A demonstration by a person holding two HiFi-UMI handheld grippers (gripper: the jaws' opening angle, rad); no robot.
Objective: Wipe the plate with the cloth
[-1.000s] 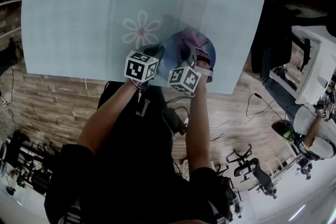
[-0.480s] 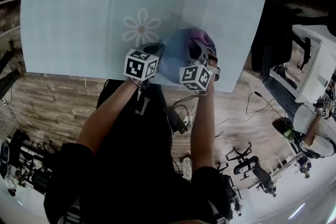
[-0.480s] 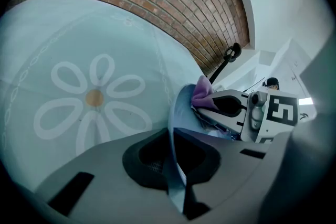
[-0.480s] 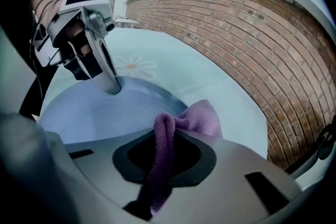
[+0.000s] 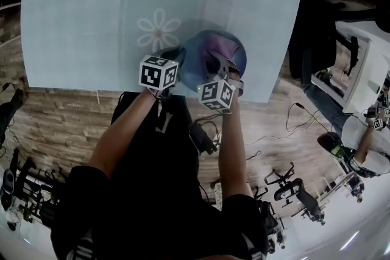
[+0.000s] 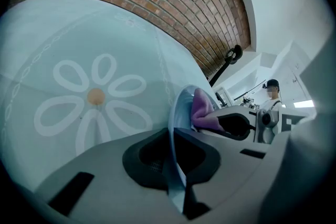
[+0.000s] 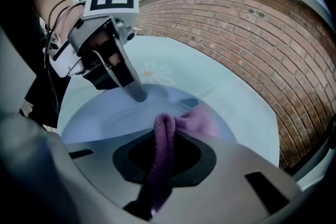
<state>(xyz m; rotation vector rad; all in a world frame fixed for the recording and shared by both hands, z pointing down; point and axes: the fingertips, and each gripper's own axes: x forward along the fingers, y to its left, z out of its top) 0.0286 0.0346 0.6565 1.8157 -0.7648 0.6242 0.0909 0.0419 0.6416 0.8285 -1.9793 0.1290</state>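
A pale blue plate (image 5: 198,56) lies near the table's front edge. My left gripper (image 5: 178,63) is shut on its left rim. In the left gripper view the plate (image 6: 176,123) runs edge-on between the jaws of that gripper (image 6: 176,168). A purple cloth (image 5: 222,45) lies on the plate's right part, and my right gripper (image 5: 224,69) is shut on it. The right gripper view has the cloth (image 7: 167,139) bunched between the jaws of that gripper (image 7: 159,176) and spread over the plate (image 7: 102,115). My left gripper (image 7: 138,94) clamps the far rim there.
The table (image 5: 79,3) has a light blue cover with a white flower print (image 5: 158,30). Its front edge runs just under the plate. A brick wall (image 7: 247,34) stands behind it. Cables and chairs are on the wooden floor, and a person (image 5: 365,143) sits far right.
My right gripper slid the cloth to the right over the plate, then back toward the left and nearer the front. The left gripper kept its hold on the rim.
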